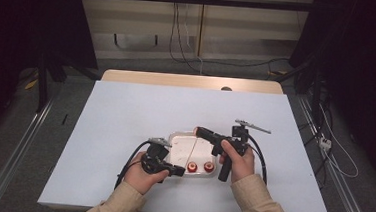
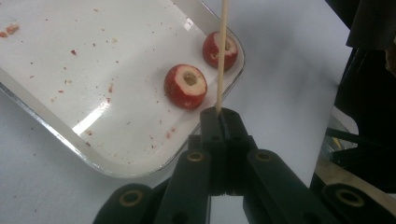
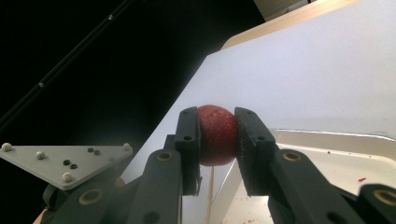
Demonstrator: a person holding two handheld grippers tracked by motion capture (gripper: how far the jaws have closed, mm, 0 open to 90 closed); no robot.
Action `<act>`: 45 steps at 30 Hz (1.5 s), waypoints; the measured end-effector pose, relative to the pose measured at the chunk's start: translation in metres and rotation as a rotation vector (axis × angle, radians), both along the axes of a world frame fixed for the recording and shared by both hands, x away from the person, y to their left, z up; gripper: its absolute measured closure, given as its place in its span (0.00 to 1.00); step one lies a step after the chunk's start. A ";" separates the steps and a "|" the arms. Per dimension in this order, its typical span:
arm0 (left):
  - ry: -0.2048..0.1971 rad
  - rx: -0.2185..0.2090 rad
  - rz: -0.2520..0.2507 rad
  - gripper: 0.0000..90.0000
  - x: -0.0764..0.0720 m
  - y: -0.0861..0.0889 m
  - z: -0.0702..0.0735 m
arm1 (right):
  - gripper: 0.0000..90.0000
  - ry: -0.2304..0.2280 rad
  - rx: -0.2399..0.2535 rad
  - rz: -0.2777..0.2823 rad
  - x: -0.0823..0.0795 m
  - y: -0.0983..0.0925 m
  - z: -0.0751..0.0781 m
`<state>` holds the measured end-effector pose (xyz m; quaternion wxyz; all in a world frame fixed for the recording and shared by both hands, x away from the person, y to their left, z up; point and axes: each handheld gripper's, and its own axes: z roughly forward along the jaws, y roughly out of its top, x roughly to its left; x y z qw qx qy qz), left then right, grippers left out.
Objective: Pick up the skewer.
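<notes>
A white tray [image 1: 178, 138] lies on the worktop [image 1: 125, 111] near the middle of its near edge, speckled with red crumbs. Two cored red fruits sit in the tray's near right corner, one [image 2: 185, 86] just beside the other [image 2: 212, 50], apart from each other. The left gripper [image 1: 180, 171] is at the tray's near edge, its fingers [image 2: 212, 126] clenched on the end of a thin wooden skewer [image 2: 222, 56], which runs across the tray toward the far side. The right gripper [image 1: 199, 131] is held over the tray's far edge, its fingers [image 3: 189, 135] clamped on either side of a third red fruit [image 3: 216, 133]. In the right gripper view the skewer [image 3: 210, 196] shows just below that fruit; whether it touches the fruit cannot be told.
</notes>
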<state>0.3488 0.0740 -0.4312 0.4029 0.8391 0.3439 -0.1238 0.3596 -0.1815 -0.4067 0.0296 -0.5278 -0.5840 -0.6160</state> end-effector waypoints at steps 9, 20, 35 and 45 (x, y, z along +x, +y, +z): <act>-0.020 0.005 -0.053 1.00 -0.005 -0.006 0.004 | 0.80 0.015 0.018 0.001 0.001 0.002 -0.001; 0.000 0.013 0.006 1.00 -0.002 0.003 0.002 | 0.80 -0.016 -0.022 0.022 -0.002 0.005 -0.002; 0.019 0.011 0.027 1.00 0.001 0.013 0.004 | 0.80 0.015 0.039 -0.026 -0.004 -0.006 -0.011; 0.029 0.007 0.001 1.00 -0.001 0.004 0.003 | 0.81 0.099 0.158 -0.018 0.002 -0.008 -0.015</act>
